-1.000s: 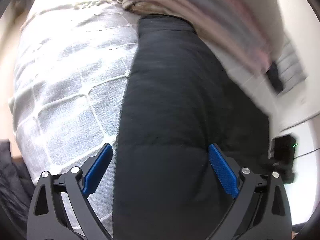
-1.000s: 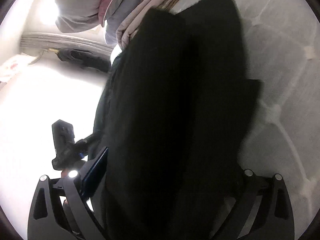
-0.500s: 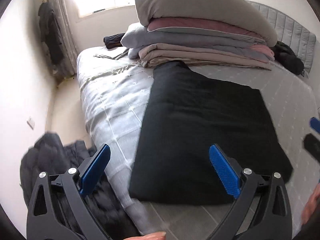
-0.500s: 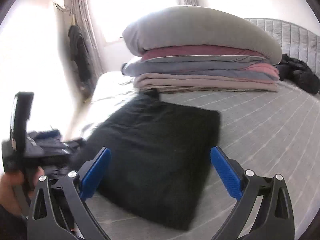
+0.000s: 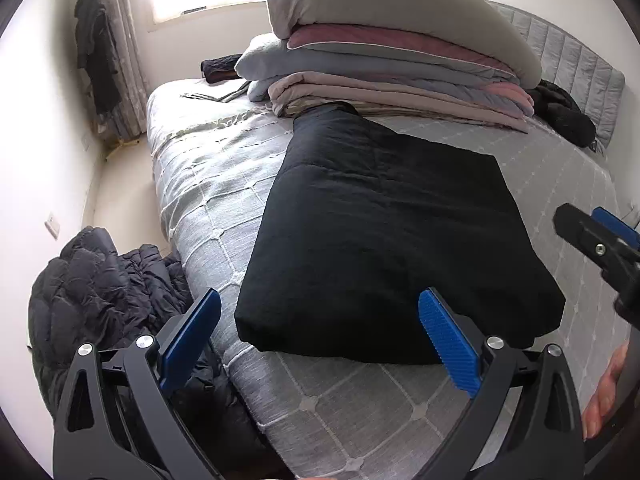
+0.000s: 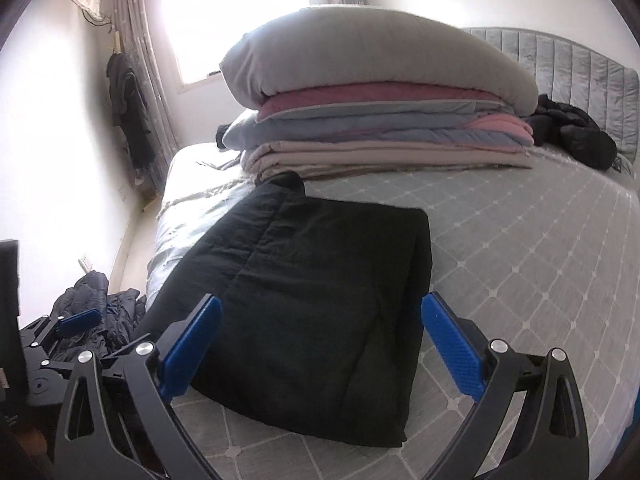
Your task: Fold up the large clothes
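A black padded garment (image 5: 384, 232) lies folded into a thick rectangle on the grey quilted bed (image 5: 224, 184). It also shows in the right wrist view (image 6: 304, 288). My left gripper (image 5: 320, 340) is open and empty, held back above the bed's near edge. My right gripper (image 6: 320, 344) is open and empty, in front of the garment's near end. The right gripper also shows at the right edge of the left wrist view (image 5: 600, 240).
A stack of folded quilts (image 5: 392, 60) topped by a grey pillow stands behind the garment. A dark puffer jacket (image 5: 100, 292) lies heaped on the floor left of the bed. Another dark garment (image 6: 572, 136) lies by the headboard. Clothes hang by the curtain (image 6: 128, 116).
Both grippers have pulled back and up from the black garment, from close above it to a wide view of the bed. The garment lies still, folded.
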